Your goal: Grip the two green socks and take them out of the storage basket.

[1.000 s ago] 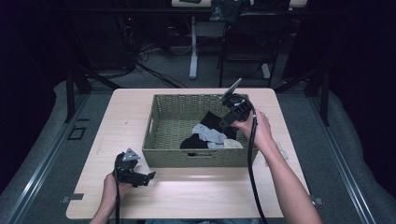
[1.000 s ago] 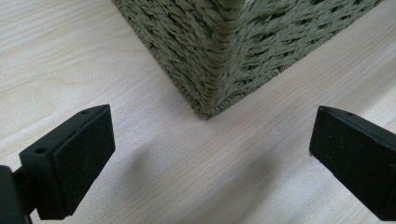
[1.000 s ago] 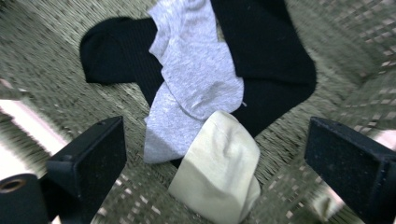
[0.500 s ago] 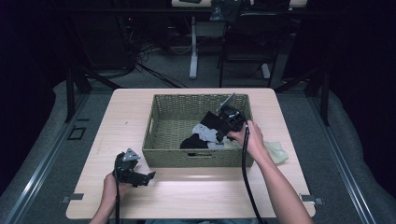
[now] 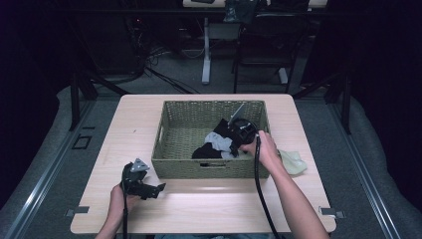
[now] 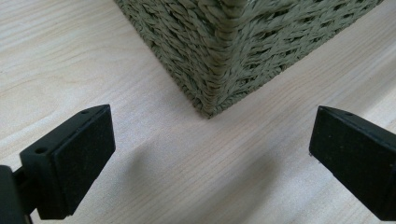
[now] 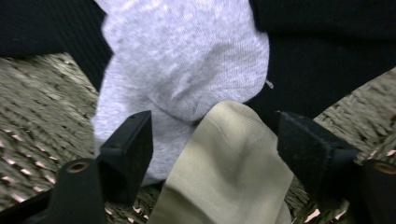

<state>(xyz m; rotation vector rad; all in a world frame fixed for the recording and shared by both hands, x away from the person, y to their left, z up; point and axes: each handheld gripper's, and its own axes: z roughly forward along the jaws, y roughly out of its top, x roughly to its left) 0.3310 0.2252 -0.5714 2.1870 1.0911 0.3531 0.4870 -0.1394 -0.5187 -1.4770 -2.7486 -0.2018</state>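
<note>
You are holding the left tool [image 5: 144,185] low over the front left part of the bench [image 5: 134,119], just in front of the woven basket [image 5: 180,128], and its jaws are standing wide apart with nothing between them; in the left gripper view they are framing the basket's near corner [image 6: 219,56] above bare wood. Your left hand [image 5: 119,196] is wrapping the tool's body from behind, and its cable is running back toward you. Farther in, your right hand [image 5: 266,149] is reaching over the basket's front right rim, and it is pointing the right tool [image 5: 234,142] down into the clothing piled there. That tool's jaws are spread apart too, and in the right gripper view an olive-tan cloth [image 7: 233,172] is lying between them without being pinched, while a light grey sock [image 7: 187,60] is sitting just beyond it, touching it, on top of black fabric [image 7: 327,46]. In the high view the grey sock [image 5: 219,142] and the black fabric [image 5: 206,151] are lying in the right half of the basket. A pale green cloth [image 5: 293,162] is resting on the bench just outside the basket's right side, beside your right wrist.
</note>
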